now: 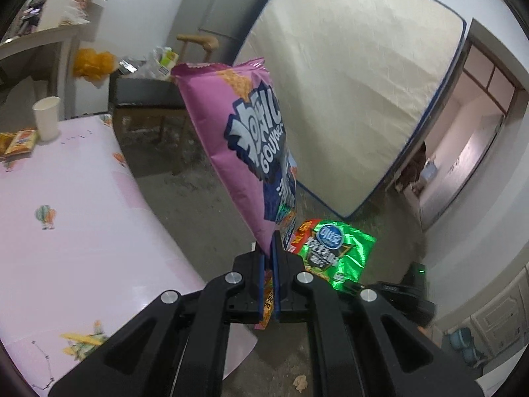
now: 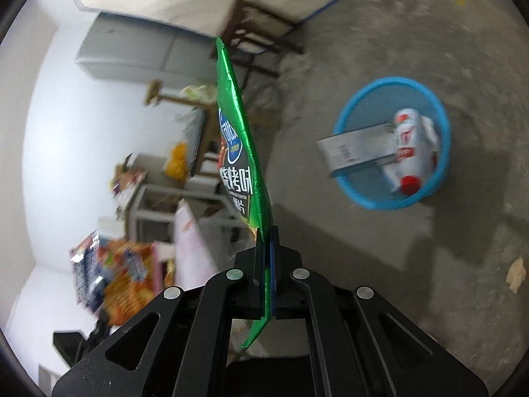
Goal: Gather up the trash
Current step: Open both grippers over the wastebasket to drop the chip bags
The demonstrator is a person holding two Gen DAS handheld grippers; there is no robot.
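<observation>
My left gripper (image 1: pixel 268 248) is shut on the bottom corner of a pink snack bag (image 1: pixel 231 139), which stands up above the jaws beside the pink table (image 1: pixel 66 215). My right gripper (image 2: pixel 268 238) is shut on a green foil snack bag (image 2: pixel 243 152), seen edge-on and rising from the jaws. That same green bag (image 1: pixel 337 251) and the right gripper's black body show low right of the pink bag in the left wrist view. A blue waste basket (image 2: pixel 363 195) stands on the concrete floor ahead and to the right of the right gripper, with a white bottle (image 2: pixel 410 145) and a grey carton (image 2: pixel 353 152) in it.
On the table's far left are a white paper cup (image 1: pixel 47 117) and orange snack packets (image 1: pixel 20 142). A mattress (image 1: pixel 347 76) leans on the wall, with a dark chair (image 1: pixel 145 99) and a grey fridge (image 2: pixel 132 53) nearby. A paper scrap (image 2: pixel 515 274) lies on the floor.
</observation>
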